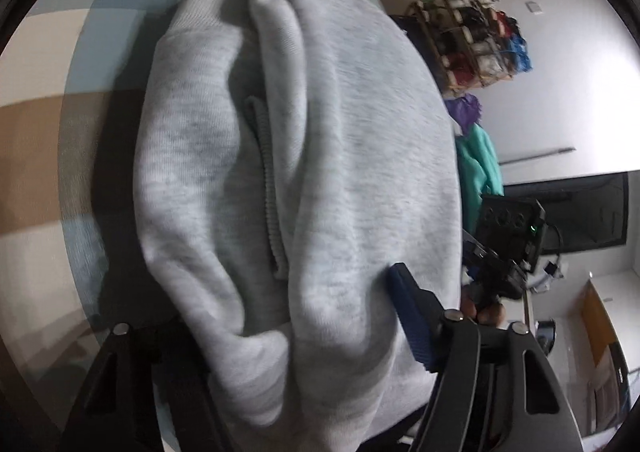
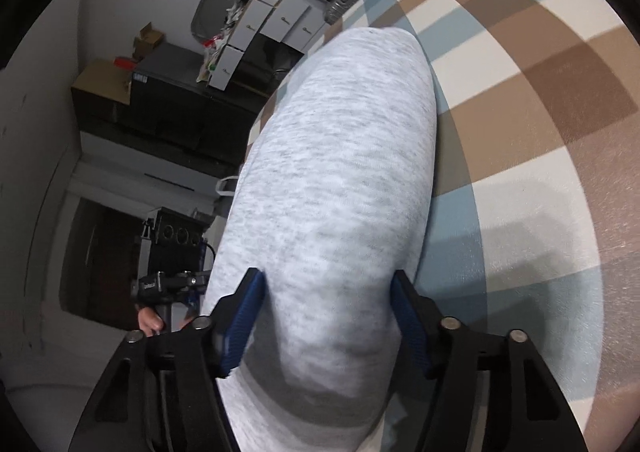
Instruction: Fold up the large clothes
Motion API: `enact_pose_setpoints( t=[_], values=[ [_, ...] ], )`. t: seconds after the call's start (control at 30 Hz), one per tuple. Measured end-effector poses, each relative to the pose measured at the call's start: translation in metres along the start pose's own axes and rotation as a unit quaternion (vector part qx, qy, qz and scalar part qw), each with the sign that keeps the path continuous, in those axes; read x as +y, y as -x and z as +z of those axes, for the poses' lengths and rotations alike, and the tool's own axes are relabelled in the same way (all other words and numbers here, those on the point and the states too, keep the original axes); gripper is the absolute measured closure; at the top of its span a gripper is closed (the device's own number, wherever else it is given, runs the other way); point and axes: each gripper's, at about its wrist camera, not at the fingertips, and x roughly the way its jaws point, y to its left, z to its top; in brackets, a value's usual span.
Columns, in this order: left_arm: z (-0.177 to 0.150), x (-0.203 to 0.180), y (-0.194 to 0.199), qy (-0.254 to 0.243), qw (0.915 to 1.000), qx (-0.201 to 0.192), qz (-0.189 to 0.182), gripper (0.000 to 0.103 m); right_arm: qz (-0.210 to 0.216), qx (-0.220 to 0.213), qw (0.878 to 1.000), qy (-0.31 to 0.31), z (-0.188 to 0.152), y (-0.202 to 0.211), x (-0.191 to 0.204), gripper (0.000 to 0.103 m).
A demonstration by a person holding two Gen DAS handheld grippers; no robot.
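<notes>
A light grey sweatshirt (image 1: 328,156) hangs in thick folds, lifted above a checked surface (image 1: 36,140). My left gripper (image 1: 316,316) is shut on a bunched part of it; only the right blue pad (image 1: 408,316) shows, the left one is hidden by cloth. In the right wrist view the same grey sweatshirt (image 2: 336,172) runs between the two blue pads of my right gripper (image 2: 324,316), which is shut on it. The other gripper and a hand show in each view, beside the cloth (image 1: 500,264) (image 2: 168,284).
The checked brown, blue and cream surface (image 2: 540,132) lies under the garment. A rack with colourful clothes (image 1: 476,44) and a teal garment (image 1: 478,164) stand by the white wall. Boxes and dark cabinets (image 2: 172,92) line the other wall.
</notes>
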Motion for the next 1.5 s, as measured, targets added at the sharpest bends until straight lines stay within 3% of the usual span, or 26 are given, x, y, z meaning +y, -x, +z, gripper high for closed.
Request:
enact_pose_setpoints(
  t=[0.1, 0.2, 0.3, 0.53, 0.73, 0.9, 1.1, 1.3, 1.5],
  values=[
    [-0.001, 0.005, -0.003, 0.002, 0.9999, -0.002, 0.014, 0.039, 0.005, 0.018, 1.000, 0.008, -0.005, 0.001, -0.003, 0.043],
    [0.003, 0.018, -0.001, 0.018, 0.9998, 0.001, 0.000, 0.037, 0.006, 0.040, 0.999, 0.005, 0.003, -0.012, -0.006, 0.026],
    [-0.001, 0.021, 0.004, 0.020, 0.9998, 0.001, -0.010, 0.038, 0.001, 0.063, 0.998, 0.002, 0.011, -0.028, -0.007, 0.017],
    [0.001, -0.009, 0.010, -0.005, 0.9999, -0.009, -0.006, 0.053, 0.030, 0.028, 0.999, 0.012, 0.010, -0.015, 0.000, 0.042],
    [-0.003, -0.034, 0.014, -0.026, 0.9995, -0.016, 0.002, 0.055, 0.064, -0.004, 0.997, 0.045, 0.000, 0.004, 0.023, 0.046],
    [-0.006, -0.039, 0.031, -0.023, 0.9993, -0.029, -0.001, 0.056, 0.083, -0.011, 0.996, 0.036, -0.001, 0.006, 0.030, 0.046],
    [-0.019, -0.061, 0.085, -0.046, 0.9965, -0.070, 0.002, 0.056, 0.103, -0.025, 0.992, 0.067, 0.009, 0.013, 0.083, 0.046],
    [-0.043, -0.086, 0.177, -0.062, 0.9891, -0.129, 0.033, 0.056, 0.138, -0.033, 0.983, 0.118, 0.021, 0.009, 0.167, 0.046],
    [-0.080, -0.083, 0.285, -0.042, 0.9784, -0.165, 0.117, 0.055, 0.188, -0.016, 0.968, 0.163, 0.024, -0.037, 0.268, 0.046]
  ],
)
